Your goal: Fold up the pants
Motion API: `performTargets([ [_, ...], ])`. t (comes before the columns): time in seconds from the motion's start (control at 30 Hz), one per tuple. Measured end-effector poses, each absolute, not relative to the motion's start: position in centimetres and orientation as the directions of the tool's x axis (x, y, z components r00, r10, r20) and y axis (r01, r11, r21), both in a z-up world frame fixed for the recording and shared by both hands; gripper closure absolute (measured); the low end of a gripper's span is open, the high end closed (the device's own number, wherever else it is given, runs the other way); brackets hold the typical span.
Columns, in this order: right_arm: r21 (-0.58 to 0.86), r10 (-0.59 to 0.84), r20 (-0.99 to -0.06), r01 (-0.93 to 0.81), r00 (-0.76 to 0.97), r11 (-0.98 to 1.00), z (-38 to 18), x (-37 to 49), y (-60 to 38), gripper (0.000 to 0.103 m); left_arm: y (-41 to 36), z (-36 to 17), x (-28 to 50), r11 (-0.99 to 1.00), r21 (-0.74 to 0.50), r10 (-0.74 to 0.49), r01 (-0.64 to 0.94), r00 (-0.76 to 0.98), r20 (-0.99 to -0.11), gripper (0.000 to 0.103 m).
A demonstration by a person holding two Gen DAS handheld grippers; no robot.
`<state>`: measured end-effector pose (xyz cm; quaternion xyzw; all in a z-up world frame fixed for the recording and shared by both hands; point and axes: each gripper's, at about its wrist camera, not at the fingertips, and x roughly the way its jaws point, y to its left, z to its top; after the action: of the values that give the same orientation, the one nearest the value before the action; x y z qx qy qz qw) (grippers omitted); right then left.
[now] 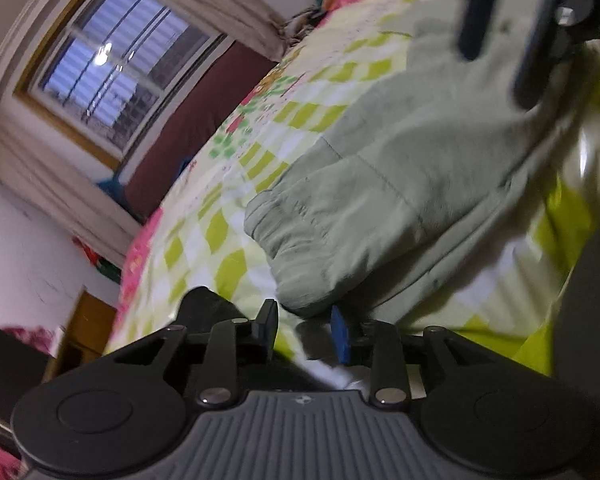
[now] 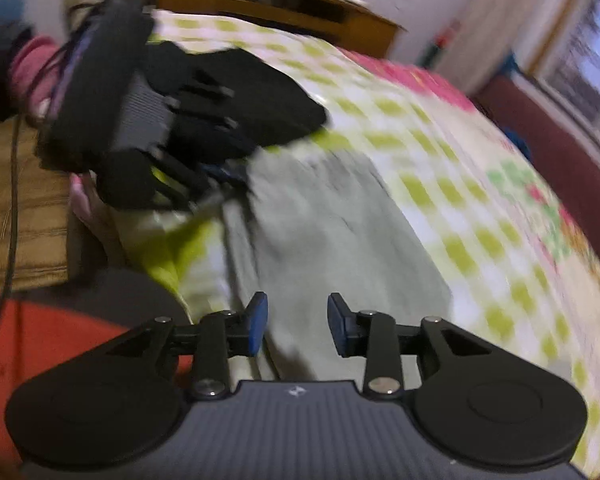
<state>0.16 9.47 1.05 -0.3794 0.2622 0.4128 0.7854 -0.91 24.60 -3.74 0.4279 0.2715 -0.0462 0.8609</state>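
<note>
Pale green pants (image 1: 400,184) lie on a bed with a green-and-white checked sheet (image 1: 228,200); the gathered cuffs point toward my left gripper. My left gripper (image 1: 305,330) is open, its fingers just short of the cuffs. My right gripper (image 1: 500,52) shows at the top right of the left wrist view, open, above the far end of the pants. In the right wrist view the pants (image 2: 332,240) stretch away, my right gripper (image 2: 297,322) is open over their near end, and my left gripper (image 2: 224,176) sits at their far end. The image is blurred.
A window (image 1: 108,64) with curtains and a dark red headboard (image 1: 204,120) lie beyond the bed. A wooden cabinet (image 2: 276,4) stands past the bed's far edge. Wooden floor (image 2: 24,200) and a cable (image 2: 14,184) are at left.
</note>
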Motion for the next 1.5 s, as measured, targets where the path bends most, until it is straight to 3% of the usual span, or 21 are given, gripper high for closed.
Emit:
performTargets([
  [0.07,-0.386,0.476,-0.721,-0.862,0.505,0.329,0.1,0.4,11.3,0.06,24.4,-3.6,-0.9,0.628,0.719,0.151,0.297,0.86,-0.487,0.058],
  [0.17,-0.426,0.461,-0.715,-0.851,0.525,0.309,-2.0,1.6,13.6,0.063,24.4,-3.2,-0.5,0.637,0.716,0.14,0.285,0.871,-0.471,0.058],
  [0.23,-0.457,0.436,-0.699,-0.824,0.566,0.336,-2.8,2.5,14.6,0.082,24.5,-3.1,-0.4,0.629,0.728,0.147,0.273,0.877,-0.457,0.065],
  [0.27,-0.445,0.427,-0.704,-0.821,0.567,0.357,-2.8,3.0,14.9,0.101,24.6,-3.1,-0.5,0.632,0.728,0.15,0.266,0.88,-0.451,0.071],
  [0.4,-0.36,0.446,-0.72,-0.835,0.532,0.416,-2.1,4.0,15.5,0.1,25.6,-2.1,-0.6,0.686,0.688,0.146,0.236,0.882,-0.449,0.079],
  [0.57,-0.335,0.485,-0.71,-0.851,0.51,0.405,-1.1,2.6,15.5,0.101,25.8,-1.6,-2.4,0.679,0.697,0.124,0.229,0.901,-0.416,0.076],
  [0.63,-0.308,0.483,-0.719,-0.852,0.5,0.423,-0.8,2.8,14.9,0.101,25.7,-1.6,-3.1,0.664,0.699,0.098,0.265,0.896,-0.433,0.07],
  [0.7,-0.268,0.482,-0.729,-0.85,0.487,0.453,-0.3,3.5,14.4,0.101,25.3,-2.2,-3.6,0.619,0.728,0.079,0.293,0.9,-0.429,0.049],
  [0.77,-0.234,0.488,-0.73,-0.846,0.479,0.48,0.4,4.0,14.1,0.101,24.6,-3.1,-3.6,0.569,0.761,0.063,0.311,0.907,-0.417,0.039],
  [0.9,-0.228,0.496,-0.725,-0.845,0.479,0.483,0.7,4.3,14.5,0.101,23.4,-4.4,-2.6,0.5,0.814,0.073,0.297,0.921,-0.382,0.041],
  [0.93,-0.227,0.499,-0.727,-0.851,0.472,0.473,0.6,4.1,14.8,0.1,23.3,-4.5,-2.1,0.492,0.823,0.094,0.284,0.922,-0.375,0.047],
  [0.97,-0.227,0.503,-0.729,-0.857,0.465,0.463,0.4,4.0,15.1,0.1,23.5,-4.5,-1.7,0.492,0.827,0.116,0.272,0.921,-0.372,0.062],
  [1.0,-0.228,0.507,-0.729,-0.862,0.459,0.452,0.3,3.8,15.3,0.1,23.8,-4.3,-1.3,0.5,0.824,0.134,0.266,0.917,-0.377,0.07],
  [1.2,-0.195,0.477,-0.782,-0.884,0.401,0.424,-2.4,3.7,16.8,0.094,24.2,-4.7,-1.3,0.516,0.804,0.169,0.296,0.885,-0.434,0.07],
  [1.33,-0.181,0.489,-0.765,-0.868,0.42,0.462,-1.7,3.4,15.0,0.09,24.3,-5.6,-2.0,0.49,0.823,0.211,0.288,0.877,-0.432,0.067],
  [1.43,-0.15,0.496,-0.725,-0.812,0.478,0.564,0.9,4.5,11.7,0.08,24.4,-4.1,-2.1,0.543,0.796,0.221,0.267,0.869,-0.442,0.06],
  [1.5,-0.127,0.469,-0.706,-0.747,0.53,0.653,2.3,6.1,8.8,0.077,24.6,-3.4,-1.9,0.559,0.788,0.234,0.258,0.863,-0.448,0.048],
])
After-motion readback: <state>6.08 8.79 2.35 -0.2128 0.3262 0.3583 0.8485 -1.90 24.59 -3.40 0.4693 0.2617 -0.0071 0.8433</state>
